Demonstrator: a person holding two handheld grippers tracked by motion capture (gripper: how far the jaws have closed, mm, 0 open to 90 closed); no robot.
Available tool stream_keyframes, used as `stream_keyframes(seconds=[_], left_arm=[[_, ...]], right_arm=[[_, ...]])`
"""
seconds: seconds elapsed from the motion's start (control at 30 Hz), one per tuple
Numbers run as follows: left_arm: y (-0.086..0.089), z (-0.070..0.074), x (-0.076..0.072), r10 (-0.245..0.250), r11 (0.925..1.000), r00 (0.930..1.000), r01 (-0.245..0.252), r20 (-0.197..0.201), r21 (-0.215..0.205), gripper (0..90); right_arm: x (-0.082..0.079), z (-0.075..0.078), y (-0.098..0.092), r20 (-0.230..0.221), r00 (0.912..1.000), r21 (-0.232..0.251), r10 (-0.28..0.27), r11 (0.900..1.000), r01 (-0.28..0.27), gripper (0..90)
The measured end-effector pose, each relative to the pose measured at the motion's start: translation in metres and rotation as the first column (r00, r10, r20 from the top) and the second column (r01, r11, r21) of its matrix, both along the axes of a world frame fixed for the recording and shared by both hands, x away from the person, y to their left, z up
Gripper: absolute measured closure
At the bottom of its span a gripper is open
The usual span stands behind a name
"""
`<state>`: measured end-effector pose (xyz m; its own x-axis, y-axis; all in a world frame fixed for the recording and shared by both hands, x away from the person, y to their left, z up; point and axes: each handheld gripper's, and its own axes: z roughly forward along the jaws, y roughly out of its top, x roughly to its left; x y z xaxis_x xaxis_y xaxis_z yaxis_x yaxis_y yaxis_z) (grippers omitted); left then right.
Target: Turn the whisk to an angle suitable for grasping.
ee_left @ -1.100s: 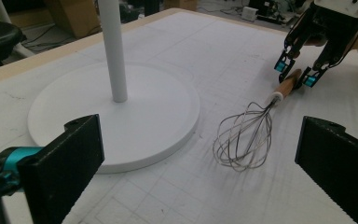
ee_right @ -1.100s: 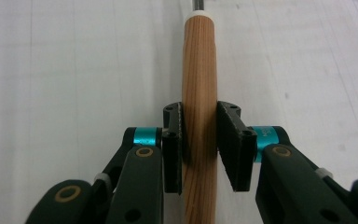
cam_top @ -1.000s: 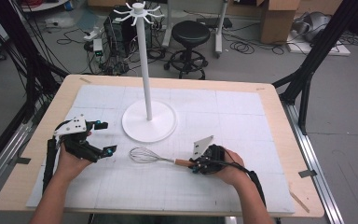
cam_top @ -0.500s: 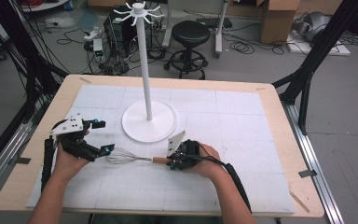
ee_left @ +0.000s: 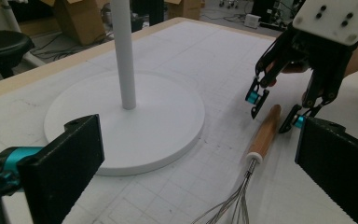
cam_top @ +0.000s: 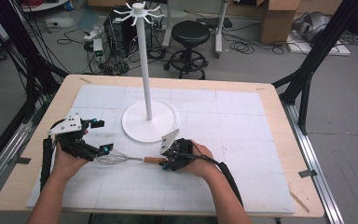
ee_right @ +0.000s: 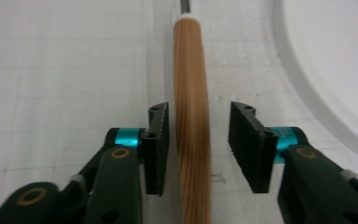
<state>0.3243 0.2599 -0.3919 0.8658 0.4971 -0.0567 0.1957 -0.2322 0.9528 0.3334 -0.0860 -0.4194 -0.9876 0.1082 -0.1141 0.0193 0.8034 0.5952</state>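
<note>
- Centrally, white stand (cam_top: pixel 148 120) is sitting on the mat.
- Left gripper (cam_top: pixel 100 135) is spreading wide beside the wires.
- Right gripper (ee_right: pixel 198 148) is straddling the handle, jaws apart, not touching.
- Whisk (cam_top: pixel 121 159) is lying between both grippers.

Whisk (ee_left: pixel 233 205) wires cut off at frame's bottom

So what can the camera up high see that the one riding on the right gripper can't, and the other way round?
The high view alone takes in the whole table, the white stand with its hooked top, the whisk's wire loops, both of the person's forearms, and the left gripper. The right gripper view alone shows, up close, that the right gripper has its jaws open on either side of the wooden handle, with a gap on the right. Both share that handle and the stand's round base.
</note>
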Motion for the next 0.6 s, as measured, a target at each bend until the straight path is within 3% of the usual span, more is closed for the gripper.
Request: stream_keyframes(seconds=[0.13, 0.23, 0.33, 0.5, 0.6], left_arm=[[0.0, 0.0, 0.0, -0.002, 1.0, 1.0, 0.002, 0.0, -0.001, 1.7], [-0.001, 0.0, 0.0, -0.003, 1.0, 1.0, 0.003, -0.002, 0.002, 1.7], [-0.002, 0.0, 0.0, -0.004, 1.0, 1.0, 0.004, -0.001, 0.002, 1.7], [-0.002, 0.0, 0.0, -0.004, 1.0, 1.0, 0.004, -0.003, 0.002, 1.7], [-0.002, 0.0, 0.0, -0.007, 1.0, 1.0, 0.007, -0.003, 0.004, 1.7]], right_arm=[[-0.005, 0.013, -0.018, 0.025, 0.9987, 0.072, -0.044, 0.997, 0.042, 50.5], [-0.01, 0.024, -0.035, 0.038, 0.9949, 0.139, -0.093, 0.986, 0.087, 47.4], [-0.015, 0.032, -0.054, 0.051, 0.9881, 0.197, -0.145, 0.971, 0.133, 44.3], [-0.024, 0.037, -0.082, 0.055, 0.9762, 0.247, -0.21, 0.95, 0.191, 40.5], [-0.03, 0.039, -0.097, 0.058, 0.9659, 0.289, -0.252, 0.93, 0.226, 38.4]])
